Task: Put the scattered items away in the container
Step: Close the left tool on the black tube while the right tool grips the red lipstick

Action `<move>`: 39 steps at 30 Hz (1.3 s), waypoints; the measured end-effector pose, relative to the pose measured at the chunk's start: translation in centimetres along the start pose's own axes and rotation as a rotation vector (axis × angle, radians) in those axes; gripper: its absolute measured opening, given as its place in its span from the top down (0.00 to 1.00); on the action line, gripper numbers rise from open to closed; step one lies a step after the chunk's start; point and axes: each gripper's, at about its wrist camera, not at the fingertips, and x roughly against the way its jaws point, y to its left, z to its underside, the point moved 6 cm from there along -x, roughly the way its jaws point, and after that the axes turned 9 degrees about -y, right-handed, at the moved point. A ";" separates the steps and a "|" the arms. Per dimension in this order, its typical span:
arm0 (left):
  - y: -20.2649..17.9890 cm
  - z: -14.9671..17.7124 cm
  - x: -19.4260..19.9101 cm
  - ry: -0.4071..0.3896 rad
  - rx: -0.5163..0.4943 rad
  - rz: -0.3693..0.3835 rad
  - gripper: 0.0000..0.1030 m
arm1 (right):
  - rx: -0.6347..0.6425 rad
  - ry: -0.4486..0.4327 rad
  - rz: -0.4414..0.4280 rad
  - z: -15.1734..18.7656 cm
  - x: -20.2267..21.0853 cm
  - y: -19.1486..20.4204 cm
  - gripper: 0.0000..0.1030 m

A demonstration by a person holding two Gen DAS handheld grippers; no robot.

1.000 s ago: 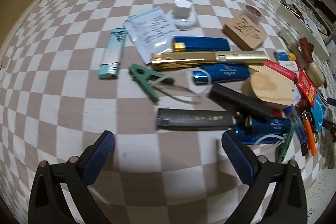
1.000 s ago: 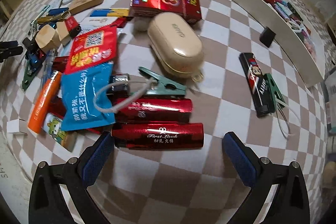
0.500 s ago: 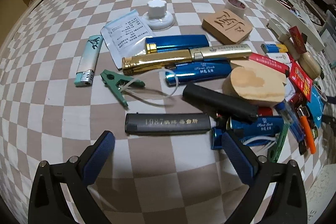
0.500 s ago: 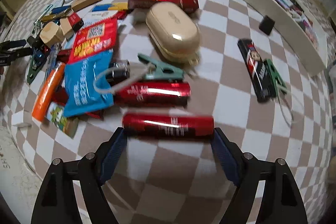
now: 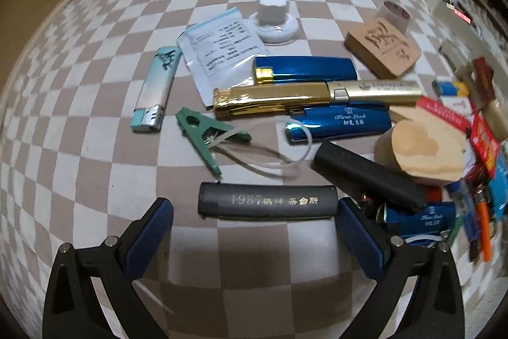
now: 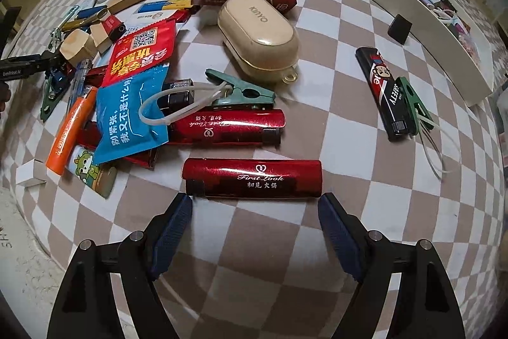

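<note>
Right wrist: claw (image 6: 255,205) flanks red lighter's (image 6: 252,178) ends.

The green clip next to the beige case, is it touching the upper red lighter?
Touching. In the right wrist view the green clip lies against the top edge of the upper red lighter, overlapping it with no checkered cloth showing between them.

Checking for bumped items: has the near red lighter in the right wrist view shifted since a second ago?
Yes. The red lighter now lies clear of the second red lighter; earlier they touched.
</note>
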 end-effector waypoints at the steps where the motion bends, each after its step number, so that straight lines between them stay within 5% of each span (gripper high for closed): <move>1: -0.1 -0.1 0.0 -0.003 -0.005 -0.001 0.00 | -0.002 -0.001 0.001 0.1 0.0 0.0 0.20; 6: 0.0 -0.2 0.0 -0.007 0.005 0.009 0.02 | -0.010 -0.002 0.002 0.3 0.3 -0.2 0.20; 13: 0.3 0.1 0.8 -0.012 0.015 0.027 0.22 | -0.015 0.007 0.002 1.1 1.0 -0.3 0.20; 22: -0.4 1.4 2.4 -0.017 0.024 0.068 0.22 | -0.035 -0.006 0.011 1.8 2.3 -0.5 0.20; 26: -0.2 2.2 3.0 -0.032 0.002 0.088 0.22 | 0.017 -0.044 0.071 1.4 2.2 -0.3 0.05; 32: -0.5 3.8 4.1 -0.065 -0.066 0.122 0.22 | 0.002 -0.047 0.079 0.1 1.6 -0.7 0.02; 37: -0.7 5.1 5.0 -0.080 -0.084 0.134 0.22 | -0.039 -0.020 0.046 -0.8 1.2 -1.4 0.02; 39: -1.1 5.0 4.9 -0.080 -0.077 0.140 0.22 | -0.046 -0.028 0.040 -1.1 1.5 -1.6 0.19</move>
